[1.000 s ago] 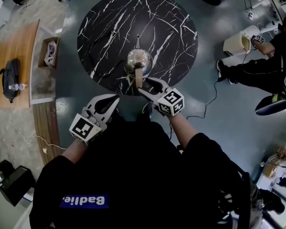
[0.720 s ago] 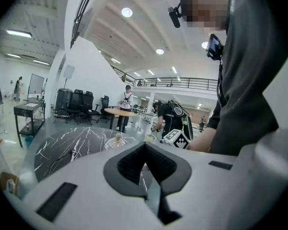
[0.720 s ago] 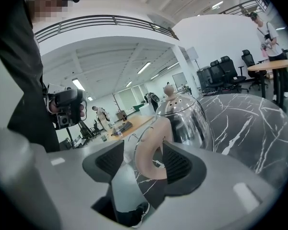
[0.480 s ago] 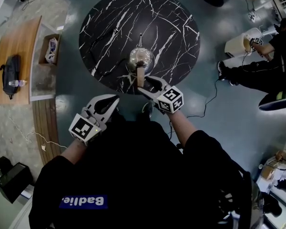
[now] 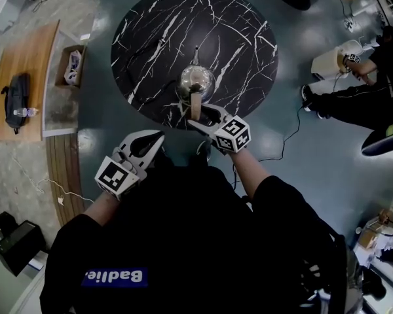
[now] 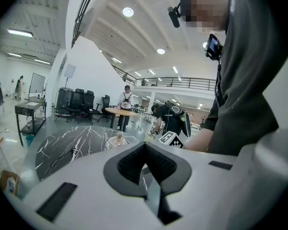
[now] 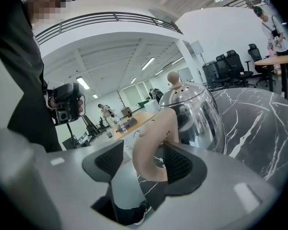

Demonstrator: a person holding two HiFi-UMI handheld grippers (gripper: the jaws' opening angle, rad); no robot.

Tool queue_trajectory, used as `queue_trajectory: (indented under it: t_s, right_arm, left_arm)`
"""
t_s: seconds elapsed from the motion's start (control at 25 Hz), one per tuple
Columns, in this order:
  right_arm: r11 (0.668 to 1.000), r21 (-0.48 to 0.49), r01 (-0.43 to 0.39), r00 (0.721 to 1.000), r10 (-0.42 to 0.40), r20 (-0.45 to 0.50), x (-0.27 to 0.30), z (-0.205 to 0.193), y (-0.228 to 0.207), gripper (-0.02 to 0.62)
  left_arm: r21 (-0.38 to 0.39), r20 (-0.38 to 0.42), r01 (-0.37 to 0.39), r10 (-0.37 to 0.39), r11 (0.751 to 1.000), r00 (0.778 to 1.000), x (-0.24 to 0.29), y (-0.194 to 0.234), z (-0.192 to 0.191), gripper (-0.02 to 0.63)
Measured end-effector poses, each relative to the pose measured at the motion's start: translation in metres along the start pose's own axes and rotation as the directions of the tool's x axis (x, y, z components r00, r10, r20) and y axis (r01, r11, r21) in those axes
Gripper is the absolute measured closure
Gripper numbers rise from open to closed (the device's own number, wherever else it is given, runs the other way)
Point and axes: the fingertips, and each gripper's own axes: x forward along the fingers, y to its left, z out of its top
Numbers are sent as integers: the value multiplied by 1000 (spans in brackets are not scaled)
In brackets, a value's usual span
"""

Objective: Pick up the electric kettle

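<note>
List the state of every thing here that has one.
Electric kettle: upright on the marble table, lid on.
Right tongs: open, jaws just opened wider, kettle handle between them, not clamped.
Left tongs: shut, empty, short of the table.

The left tool (image 6: 145, 148) fills the lower frame, its jaw tips meeting on nothing. Just above it, left of centre, the kettle (image 6: 118, 139) stands on the black marble table (image 6: 62, 145).

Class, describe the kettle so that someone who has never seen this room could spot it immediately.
Find the round black marble table with white veins. Near its closer edge stands the kettle: the only shiny silver dome there, with a curved beige handle and a beige knob on top.
</note>
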Motion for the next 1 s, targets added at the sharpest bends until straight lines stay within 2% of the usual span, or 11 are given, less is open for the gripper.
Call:
queue_trajectory:
  t_s: [0.08, 0.36, 1.0]
  right_arm:
    - [1000, 0, -11, 1000, 11, -5, 2, -1, 1, 368]
    - [999, 8, -37, 999, 37, -23, 11, -6, 2, 368]
    - [998, 5, -56, 997, 56, -47, 30, -12, 2, 368]
  left_arm:
    - [-17, 2, -6, 6, 1000, 1000, -1, 1, 0, 600]
    - [21, -27, -6, 7, 1000, 1000, -6, 5, -3, 600]
    - [12, -40, -20, 21, 1000, 999, -13, 10, -8, 600]
